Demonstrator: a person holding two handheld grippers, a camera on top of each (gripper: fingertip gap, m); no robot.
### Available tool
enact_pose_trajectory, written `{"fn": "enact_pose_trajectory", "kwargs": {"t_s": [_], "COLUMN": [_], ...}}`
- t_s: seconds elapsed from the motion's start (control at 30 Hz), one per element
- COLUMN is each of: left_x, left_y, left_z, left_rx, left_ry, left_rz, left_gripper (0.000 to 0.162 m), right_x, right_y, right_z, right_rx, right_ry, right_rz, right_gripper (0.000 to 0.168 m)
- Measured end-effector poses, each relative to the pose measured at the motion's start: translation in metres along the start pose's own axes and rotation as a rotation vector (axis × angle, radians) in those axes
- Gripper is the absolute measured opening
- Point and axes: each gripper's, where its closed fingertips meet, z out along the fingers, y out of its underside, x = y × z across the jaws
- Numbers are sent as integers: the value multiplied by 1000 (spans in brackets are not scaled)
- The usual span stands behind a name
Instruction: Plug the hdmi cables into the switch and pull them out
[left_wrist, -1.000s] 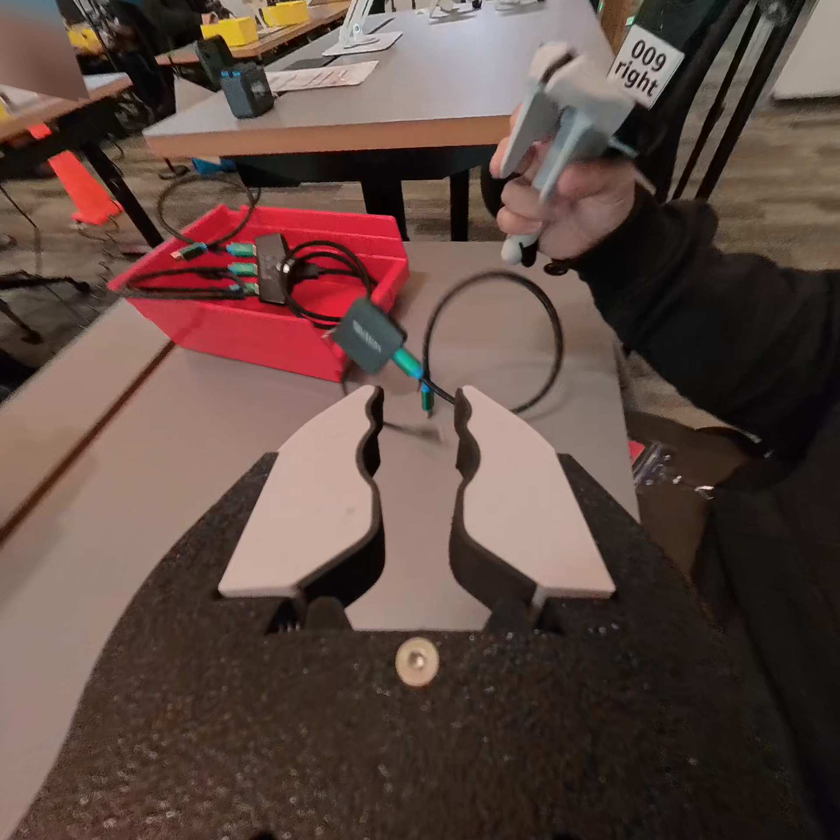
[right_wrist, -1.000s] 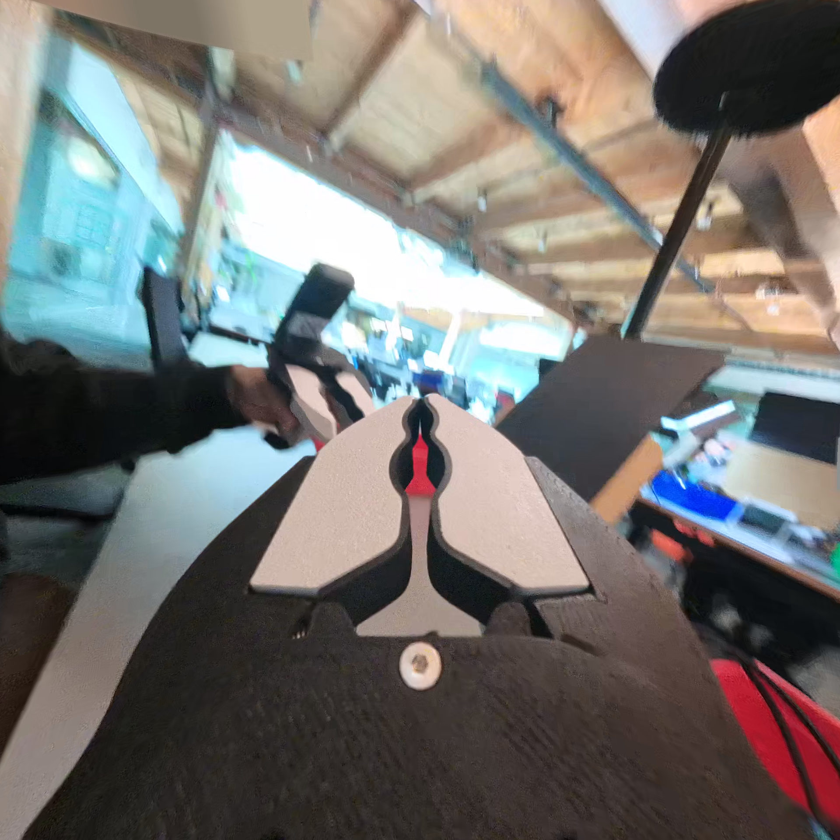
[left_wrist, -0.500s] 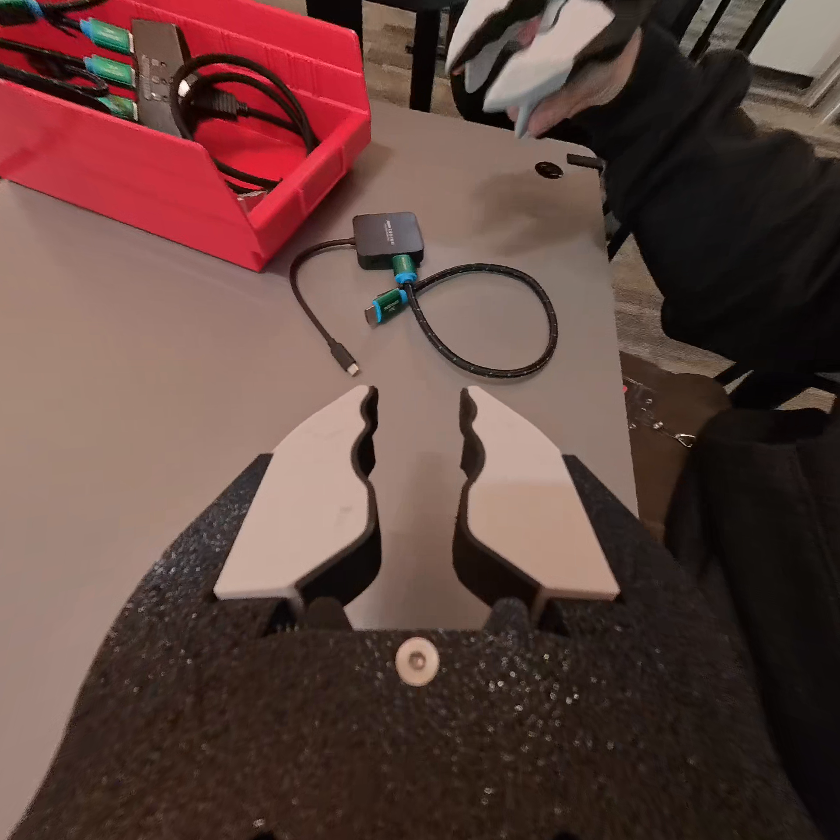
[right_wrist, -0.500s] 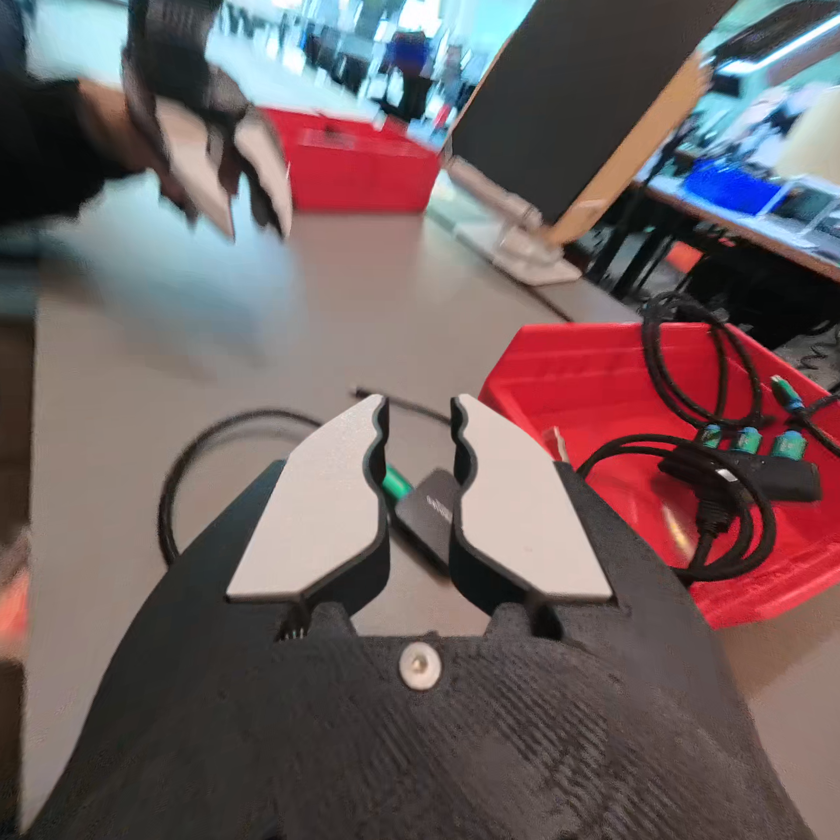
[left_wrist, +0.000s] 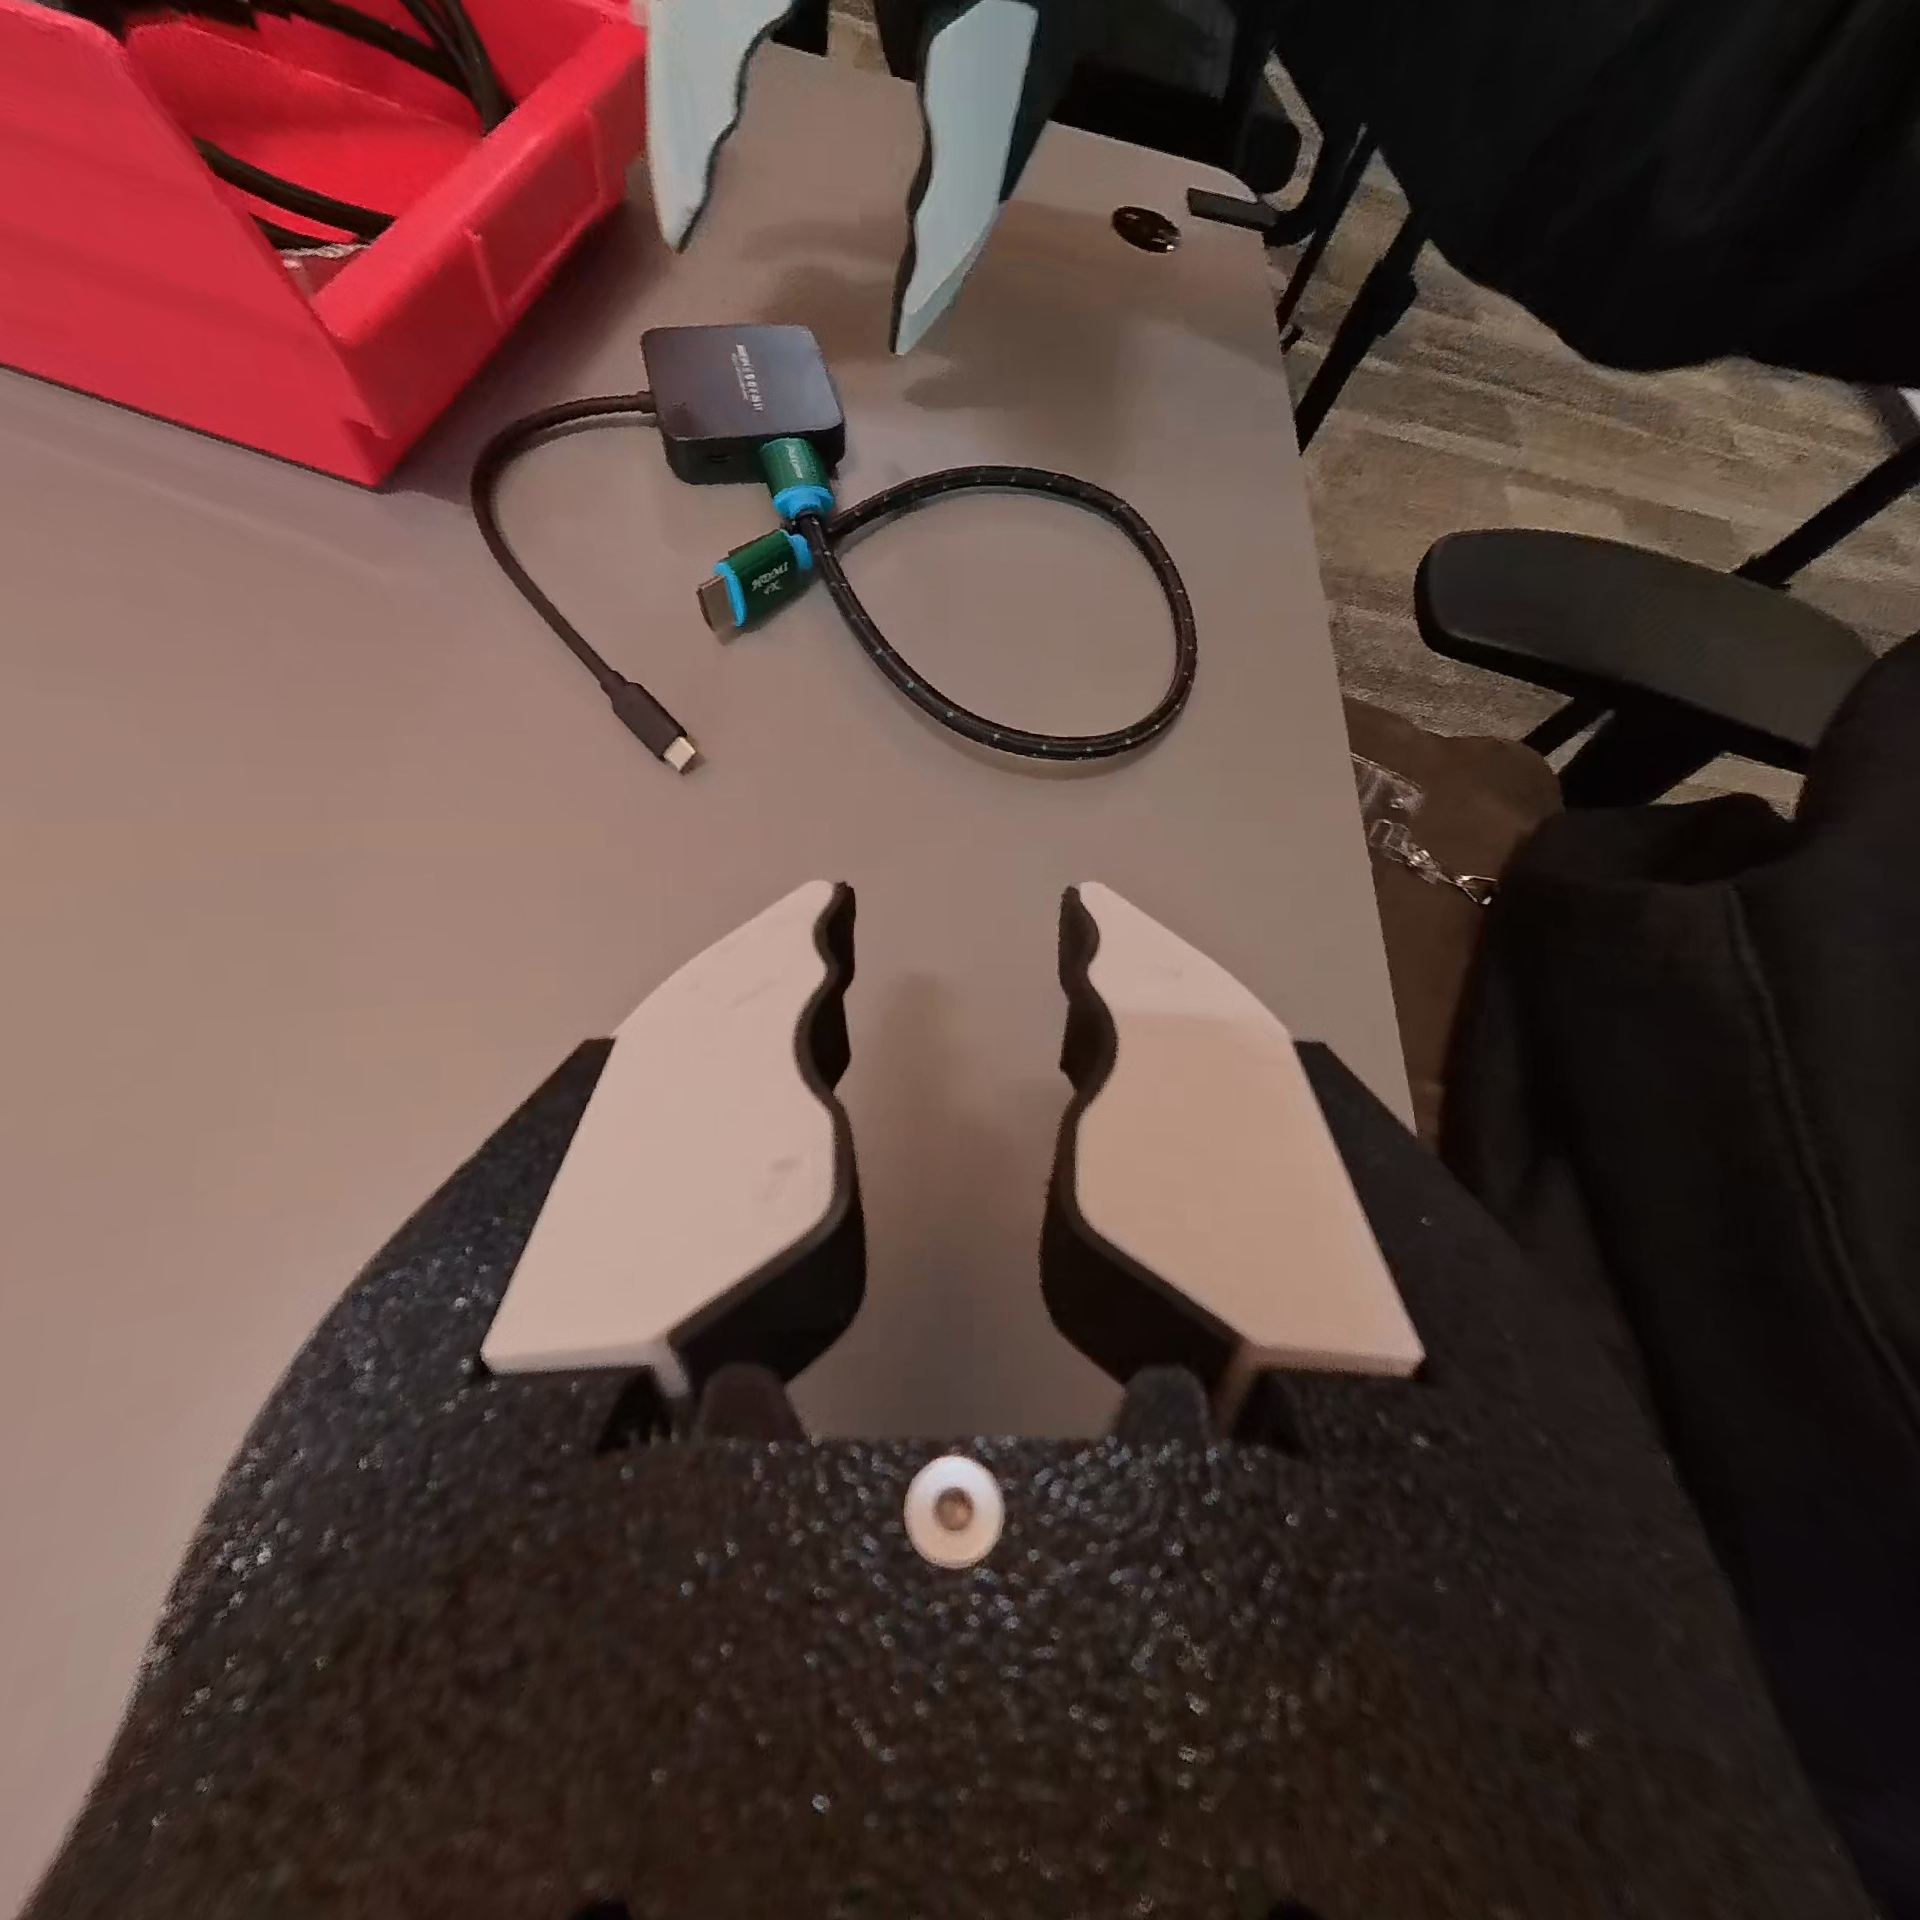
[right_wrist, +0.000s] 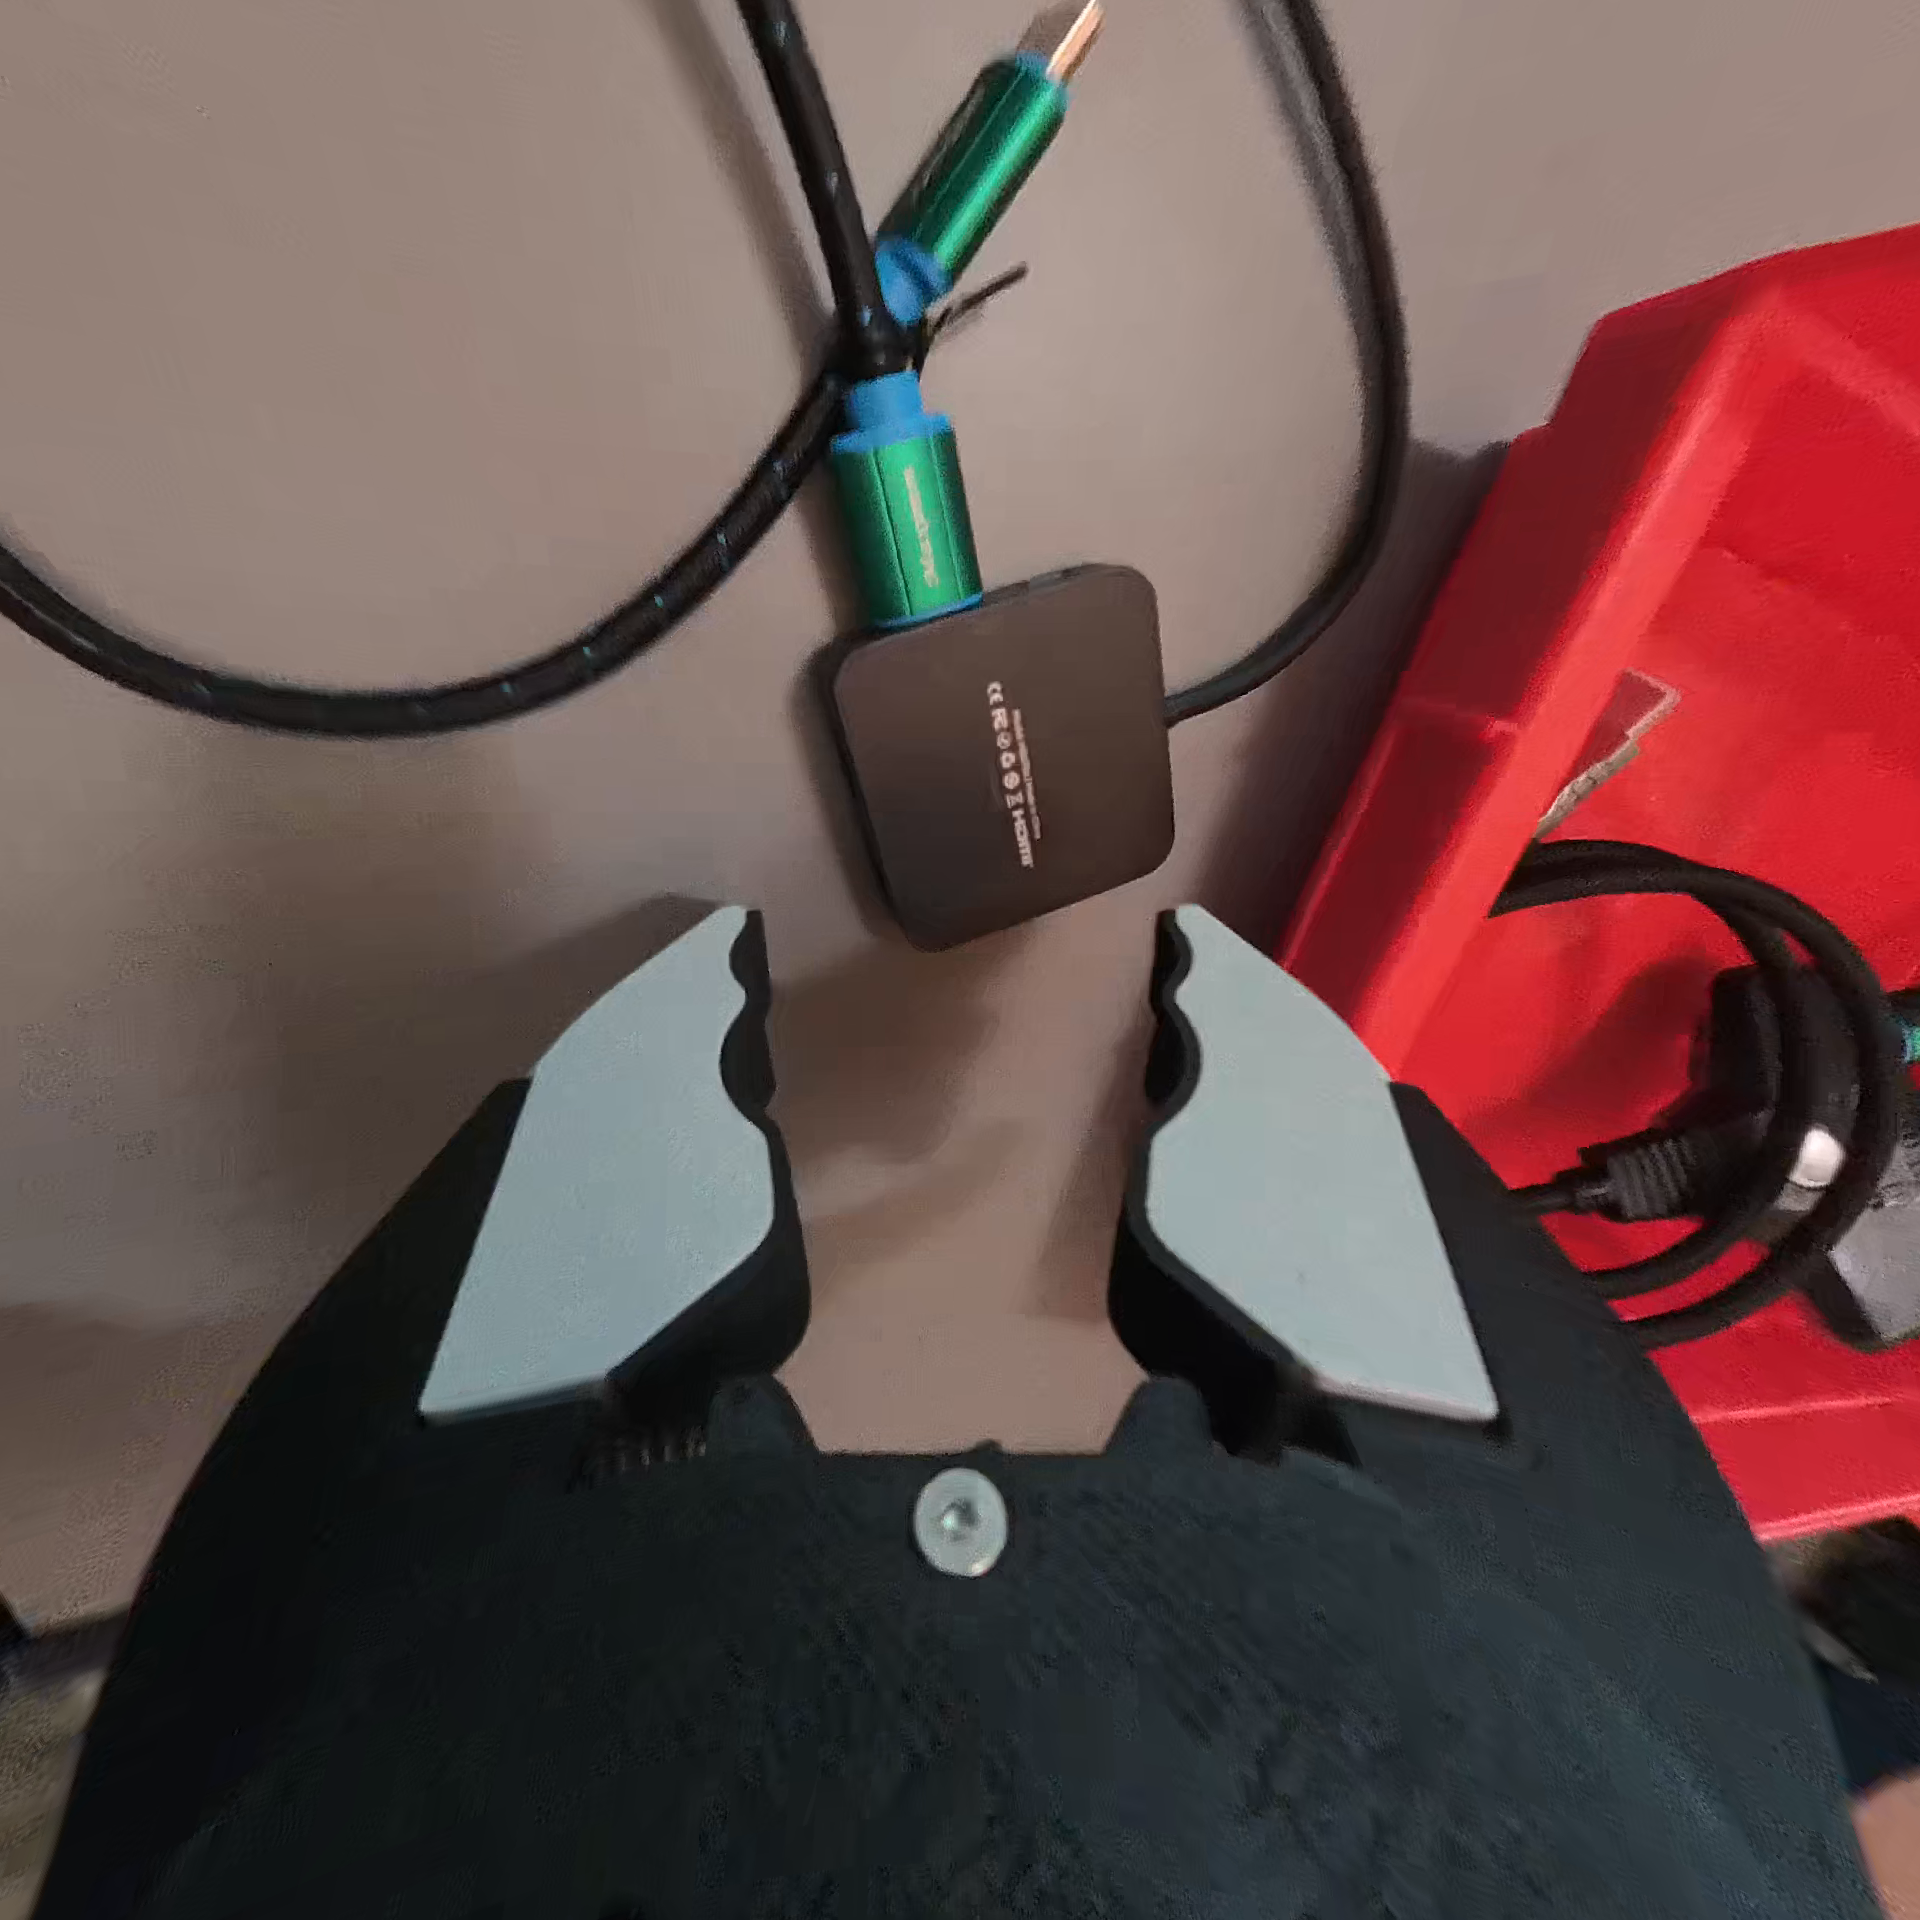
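A small black switch (left_wrist: 743, 400) lies on the grey table (left_wrist: 260, 831) beside the red bin. One green HDMI plug (left_wrist: 790, 473) sits in its port; the cable's other green plug (left_wrist: 753, 592) lies free next to it, with the braided cable (left_wrist: 1122, 717) looped to the right. A thin black lead ends in a small plug (left_wrist: 681, 753). My left gripper (left_wrist: 956, 904) is open and empty, well short of the switch. My right gripper (right_wrist: 956, 925) is open and empty, just above the switch (right_wrist: 1008, 769); it also shows in the left wrist view (left_wrist: 821, 281). The inserted plug (right_wrist: 909, 530) and the free plug (right_wrist: 982, 192) show in the right wrist view.
A red bin (left_wrist: 156, 270) with more black cables stands at the left of the switch; it shows in the right wrist view (right_wrist: 1662, 727) at the right. The table's right edge (left_wrist: 1351, 727) drops to a black chair (left_wrist: 1631, 644) and a carpeted floor.
My right gripper has swung down from pointing up at the ceiling to just above the switch and has opened. The left wrist view has tilted down toward the table; the left gripper stays open.
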Motion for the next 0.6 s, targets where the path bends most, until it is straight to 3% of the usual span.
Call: {"fn": "enact_pose_trajectory", "kwargs": {"t_s": [0.03,0.2,0.37,0.6], "left_x": [1,0,-4,-9], "left_y": [1,8,12,10], "left_z": [0,-6,-15,-18], "left_rx": [2,-49,-32,9], "left_ry": [12,-1,-6,9], "left_rz": [4,37,23,-29], "left_gripper": [37,37,37,35], "right_x": [0,3,4,2], "right_y": [2,2,-9,-11], "right_z": [3,16,27,34], "right_rx": [-48,-125,-59,-112], "right_ry": [-23,-145,-187,-266], "right_rz": [-31,-41,-44,-69], "right_gripper": [74,85,85,86]}}
